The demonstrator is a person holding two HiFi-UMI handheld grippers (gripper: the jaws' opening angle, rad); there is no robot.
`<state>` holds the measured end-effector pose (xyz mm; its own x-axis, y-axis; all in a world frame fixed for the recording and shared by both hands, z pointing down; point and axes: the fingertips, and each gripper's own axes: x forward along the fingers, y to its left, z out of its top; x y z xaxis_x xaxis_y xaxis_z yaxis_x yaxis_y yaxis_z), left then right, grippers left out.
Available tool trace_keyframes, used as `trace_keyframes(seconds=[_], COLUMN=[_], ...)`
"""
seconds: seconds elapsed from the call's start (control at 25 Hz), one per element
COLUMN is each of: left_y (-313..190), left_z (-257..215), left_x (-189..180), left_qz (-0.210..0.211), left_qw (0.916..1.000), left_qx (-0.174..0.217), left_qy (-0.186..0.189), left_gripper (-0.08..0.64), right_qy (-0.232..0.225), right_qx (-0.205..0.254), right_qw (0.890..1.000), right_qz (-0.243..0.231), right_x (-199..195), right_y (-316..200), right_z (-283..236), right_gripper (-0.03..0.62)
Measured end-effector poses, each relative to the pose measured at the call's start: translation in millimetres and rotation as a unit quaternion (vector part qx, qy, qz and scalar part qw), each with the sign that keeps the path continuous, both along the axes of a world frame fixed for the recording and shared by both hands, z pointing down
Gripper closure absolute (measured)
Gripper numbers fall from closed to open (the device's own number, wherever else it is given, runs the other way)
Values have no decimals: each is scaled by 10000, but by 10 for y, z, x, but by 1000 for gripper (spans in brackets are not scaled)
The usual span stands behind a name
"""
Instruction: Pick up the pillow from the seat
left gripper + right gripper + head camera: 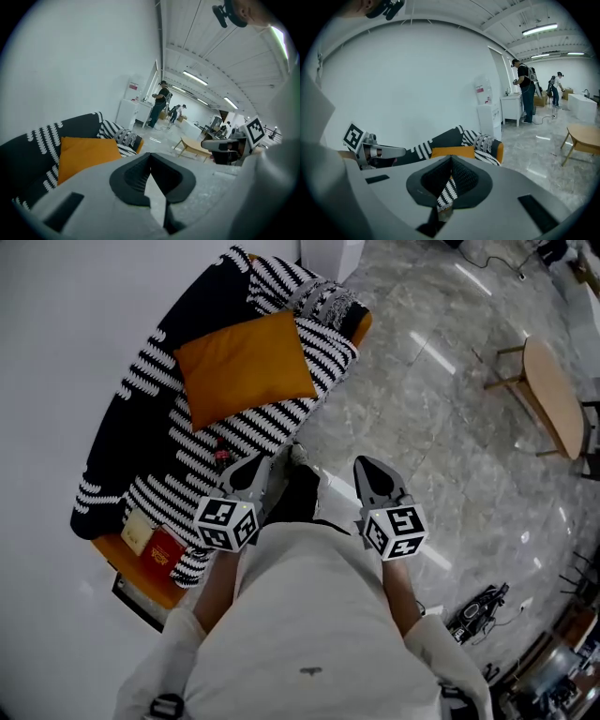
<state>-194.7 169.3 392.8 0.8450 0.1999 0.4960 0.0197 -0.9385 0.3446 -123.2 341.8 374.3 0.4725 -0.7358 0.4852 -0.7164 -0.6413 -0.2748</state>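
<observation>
An orange pillow (246, 364) lies on a sofa seat (169, 486) covered with a black-and-white striped throw. The left gripper view shows the pillow (86, 154) at lower left; in the right gripper view only the pillow's (450, 151) top edge shows above the jaws. My left gripper (253, 471) hangs shut and empty near the sofa's front edge, short of the pillow. Level with it, my right gripper (371, 471) is shut and empty over the marble floor. Each gripper's tips meet in its own view, the left gripper (151, 159) and the right gripper (451, 161).
Two books (155, 542) lie at the sofa's near end. A wooden table (553, 395) stands on the floor at the right, cables (478, 607) lie at lower right. A white cabinet (491, 117) stands past the sofa. Two people (526, 89) work far off in the room.
</observation>
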Motion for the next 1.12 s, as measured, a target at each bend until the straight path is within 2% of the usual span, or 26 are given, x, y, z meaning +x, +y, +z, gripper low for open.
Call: trace_keyframes(seconds=[0.16, 0.4, 0.64, 0.84, 1.12], left_y=[-196, -483, -813, -1054, -1332], left_z=[-77, -111, -69, -74, -17], left_x=[443, 900, 1123, 1232, 1417], left_qz=[-4, -59, -265, -538, -1131], left_qw=[10000, 9998, 9994, 9984, 9935], left_qx=[-23, -27, -60, -54, -47], left_qy=[96, 205, 198, 161, 98], left_gripper=[549, 549, 549, 549, 549], right_qy=[140, 202, 192, -22, -74], right_qx=[80, 102, 67, 140, 154], right_qw=[9998, 9995, 9988, 9980, 9912], right_qz=[-70, -241, -452, -618, -1315], right_x=[460, 911, 1179, 1375, 1731], right_y=[-252, -634, -1009, -1255, -1613], right_z=[-161, -209, -195, -172, -166], right_gripper=[586, 586, 586, 586, 586])
